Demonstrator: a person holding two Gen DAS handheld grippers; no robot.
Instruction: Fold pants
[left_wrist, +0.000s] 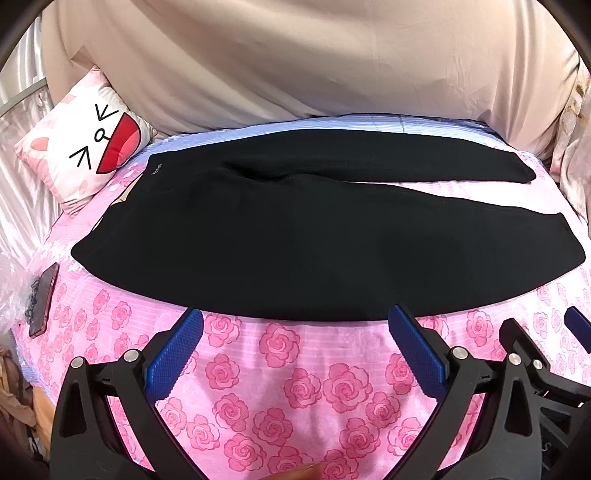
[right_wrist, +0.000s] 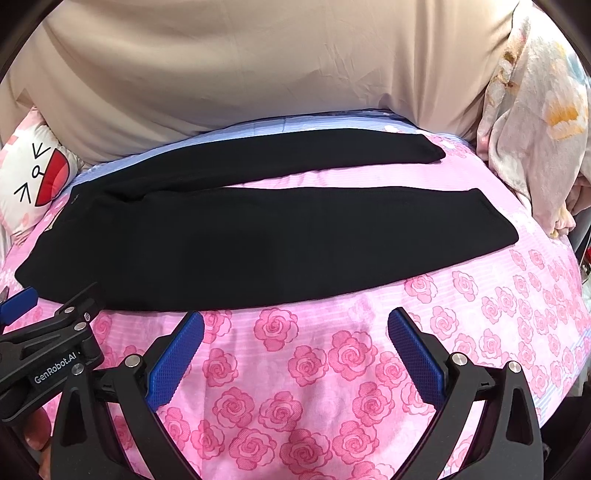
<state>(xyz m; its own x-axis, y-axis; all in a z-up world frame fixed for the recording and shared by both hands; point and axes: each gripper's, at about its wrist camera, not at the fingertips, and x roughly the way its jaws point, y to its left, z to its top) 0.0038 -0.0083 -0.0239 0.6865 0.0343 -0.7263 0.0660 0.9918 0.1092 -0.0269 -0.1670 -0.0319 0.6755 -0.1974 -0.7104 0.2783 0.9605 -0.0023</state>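
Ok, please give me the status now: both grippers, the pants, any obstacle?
Left gripper open, empty; right gripper open, empty. Black fabric pants flat on pink rose-print bedsheet, legs spread, unfolded. Nothing on them.

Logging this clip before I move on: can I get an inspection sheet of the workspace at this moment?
Surface: bed with a pink rose-print sheet, mostly smooth.
Job's things: black pants laid flat and unfolded, waist to the left, legs spread apart to the right.
Clutter: phone at the bed's left edge; plastic wrap beside it.
Grippers: left gripper open, short of the pants' near edge; right gripper open, also short of it. Neither holds anything.
Cables: nothing seen.
Surroundings: cartoon pillow far left, beige cover behind, floral bedding at right.
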